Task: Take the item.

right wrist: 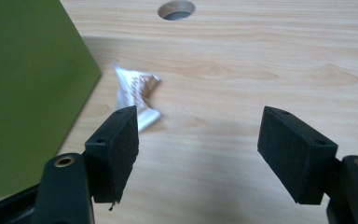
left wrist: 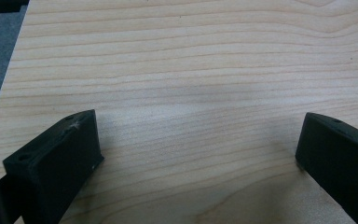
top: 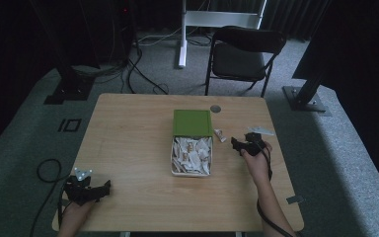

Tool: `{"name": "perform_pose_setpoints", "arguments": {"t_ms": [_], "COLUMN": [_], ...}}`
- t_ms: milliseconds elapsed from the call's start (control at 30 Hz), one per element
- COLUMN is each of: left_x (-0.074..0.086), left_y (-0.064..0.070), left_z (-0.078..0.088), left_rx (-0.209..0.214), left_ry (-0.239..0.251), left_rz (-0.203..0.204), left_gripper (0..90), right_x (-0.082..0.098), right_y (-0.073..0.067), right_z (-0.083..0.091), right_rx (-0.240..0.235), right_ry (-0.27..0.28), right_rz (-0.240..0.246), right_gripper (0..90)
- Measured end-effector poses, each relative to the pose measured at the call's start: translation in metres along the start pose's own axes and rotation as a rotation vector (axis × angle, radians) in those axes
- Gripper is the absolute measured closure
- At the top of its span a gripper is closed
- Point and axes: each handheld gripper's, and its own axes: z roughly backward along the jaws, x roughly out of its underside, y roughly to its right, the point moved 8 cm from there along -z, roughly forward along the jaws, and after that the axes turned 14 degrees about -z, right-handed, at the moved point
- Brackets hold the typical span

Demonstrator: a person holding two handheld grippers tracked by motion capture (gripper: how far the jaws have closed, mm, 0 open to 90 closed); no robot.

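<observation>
Left gripper [top: 109, 186] agape; right gripper [top: 233, 144] agape

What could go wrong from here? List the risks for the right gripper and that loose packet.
1. The packet lies flat on the table right beside the green lid; the open right gripper might knock the lid if it reaches in.
2. The packet sits left of the gap between the jaws, so a straight close would likely miss it.
3. A push might slide the thin packet towards the table hole.
</observation>
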Motion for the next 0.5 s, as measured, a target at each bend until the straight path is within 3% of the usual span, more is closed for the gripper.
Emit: {"name": "perform_pose_setpoints", "arguments": {"t_ms": [100,367,500], "left_x": [0.0,0.0,0.0], "left_y": [0.0,0.0,0.0], "left_z": [0.0,0.0,0.0], "left_rx": [0.0,0.0,0.0], "left_ry": [0.0,0.001,0.0], "left_rz": [0.0,0.0,-0.001], "left_gripper": [0.7,0.7,0.7], "right_x": [0.004,0.023,0.031], "right_y": [0.008,0.034,0.044], "right_z": [0.007,0.019,0.031], "right_rx": [0.003,0.047,0.056], "right_ry": [0.003,-0.008,0.014], "right_rz": [-0.021,-0.02,-0.053], "right_gripper": [26.2,23.9,22.7]}}
